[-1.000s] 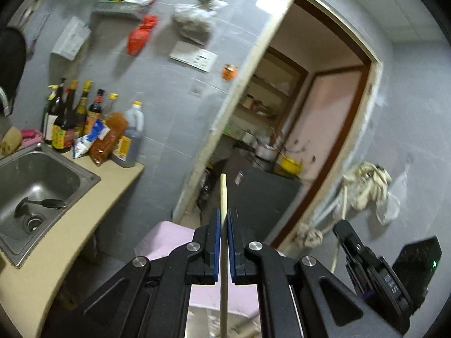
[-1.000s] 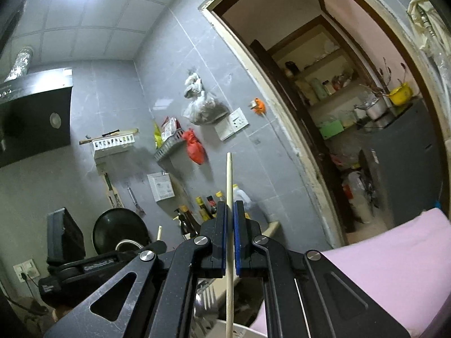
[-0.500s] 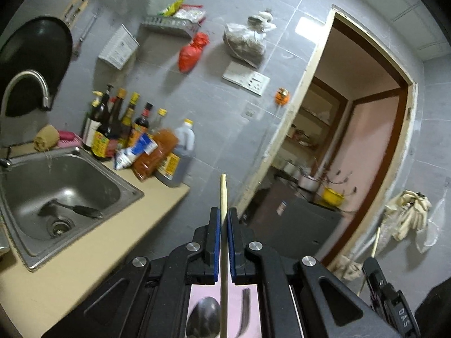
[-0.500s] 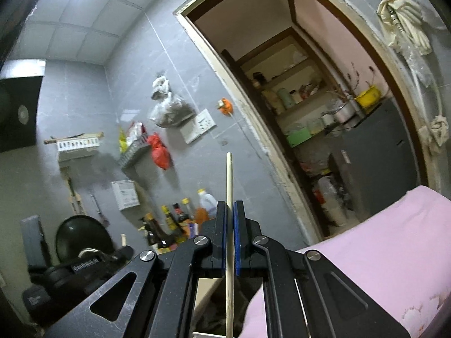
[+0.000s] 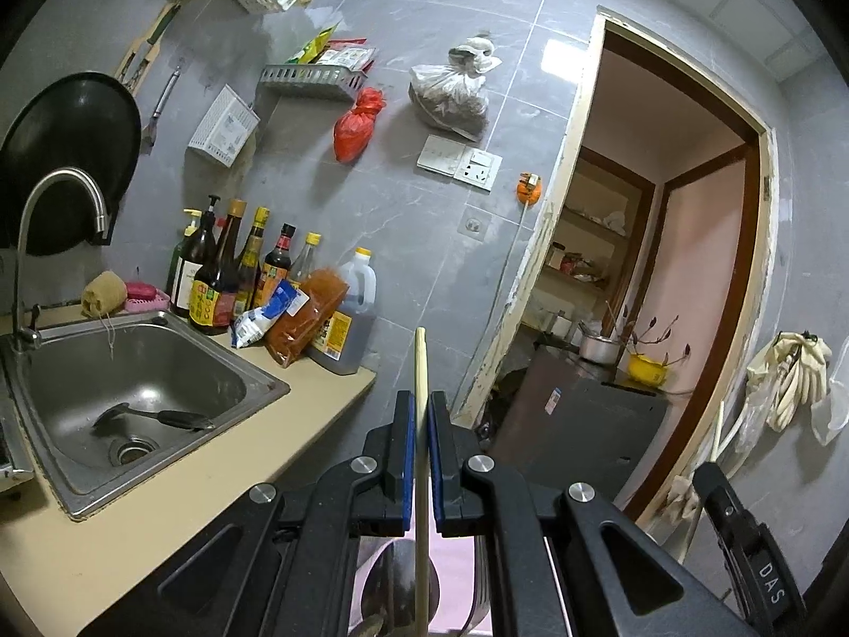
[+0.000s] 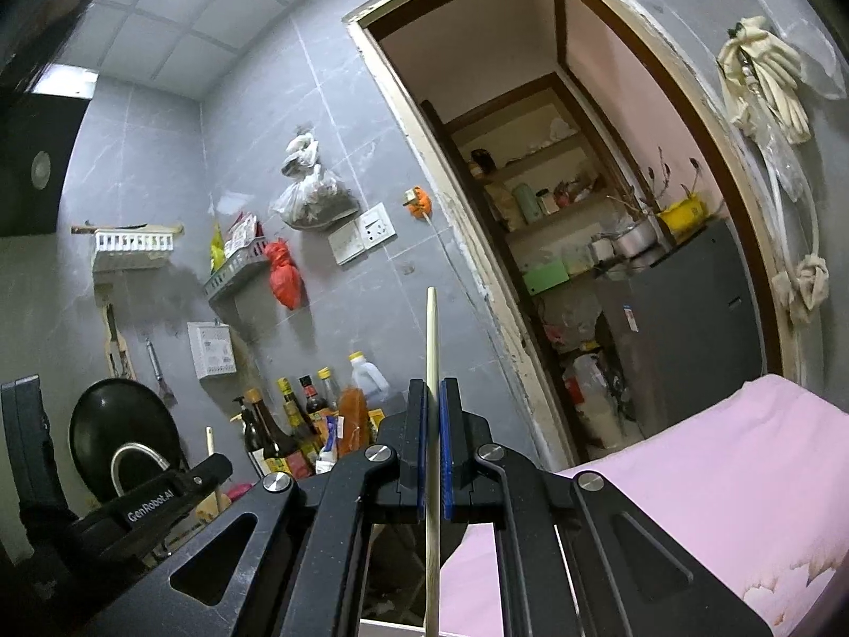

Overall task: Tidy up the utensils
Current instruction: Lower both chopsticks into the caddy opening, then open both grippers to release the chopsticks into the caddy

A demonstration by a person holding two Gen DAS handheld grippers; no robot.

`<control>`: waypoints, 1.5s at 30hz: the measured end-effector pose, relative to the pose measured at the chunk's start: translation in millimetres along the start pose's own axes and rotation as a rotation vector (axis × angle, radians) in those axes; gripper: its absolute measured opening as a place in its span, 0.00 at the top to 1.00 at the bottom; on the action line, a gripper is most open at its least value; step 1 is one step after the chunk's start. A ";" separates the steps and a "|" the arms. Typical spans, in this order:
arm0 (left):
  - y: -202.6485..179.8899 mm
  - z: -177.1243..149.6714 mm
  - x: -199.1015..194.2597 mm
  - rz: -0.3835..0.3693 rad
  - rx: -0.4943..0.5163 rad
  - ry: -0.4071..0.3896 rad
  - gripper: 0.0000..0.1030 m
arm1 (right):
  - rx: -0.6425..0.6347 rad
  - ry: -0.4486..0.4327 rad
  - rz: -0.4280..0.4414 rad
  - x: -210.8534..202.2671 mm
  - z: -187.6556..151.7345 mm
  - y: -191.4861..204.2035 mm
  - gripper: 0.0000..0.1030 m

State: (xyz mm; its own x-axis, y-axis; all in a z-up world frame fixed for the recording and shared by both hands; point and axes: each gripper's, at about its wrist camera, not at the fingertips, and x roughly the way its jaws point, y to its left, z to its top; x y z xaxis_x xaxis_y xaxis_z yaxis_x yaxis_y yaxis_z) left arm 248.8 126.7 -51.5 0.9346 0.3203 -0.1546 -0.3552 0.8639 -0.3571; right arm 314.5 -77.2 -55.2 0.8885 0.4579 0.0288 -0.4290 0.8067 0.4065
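Beside the steel sink (image 5: 132,387), along the beige worktop (image 5: 318,398), a row of sauce bottles (image 5: 239,276) and a big oil jug (image 5: 350,318) is standing against the grey tiled wall, with a black ladle (image 5: 154,416) lying in the basin. Nothing is blocking the space ahead of either tool. The left gripper (image 5: 417,419) is pinching one pale wooden chopstick (image 5: 420,371) between its blue jaws, nearly closed, the stick rising upright past the tips. The right gripper (image 6: 434,403) is clamping a second chopstick (image 6: 431,339) the same way, jaws fully closed on it. Only the left view is showing the sink, the curved tap (image 5: 58,196) and, under the jaws, a dark spoon bowl (image 5: 398,584) over pink cloth. Only the right view is showing the broad pink cloth (image 6: 690,488) at its right and the other gripper's body at lower left, while both are taking in the open doorway (image 6: 557,212) and the black wok (image 6: 124,435) hanging on the wall.
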 end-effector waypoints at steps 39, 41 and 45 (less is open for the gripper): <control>12.3 -4.6 -5.1 -0.076 0.035 0.113 0.95 | -0.047 0.073 -0.009 -15.5 -4.8 -1.2 0.89; 13.7 -4.5 -6.1 -0.083 0.041 0.122 0.95 | -0.044 0.070 -0.012 -17.2 -4.5 -1.3 0.76; 11.4 -5.7 -7.0 -0.093 0.060 0.148 0.95 | -0.027 0.083 -0.030 -20.9 -2.2 -6.6 0.66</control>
State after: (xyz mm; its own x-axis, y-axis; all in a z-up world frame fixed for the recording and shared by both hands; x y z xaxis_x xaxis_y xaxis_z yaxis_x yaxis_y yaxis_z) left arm 238.2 132.1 -59.7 0.9486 0.1814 -0.2594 -0.2618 0.9102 -0.3208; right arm 298.4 -91.3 -60.5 0.8848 0.4621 -0.0593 -0.4077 0.8295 0.3816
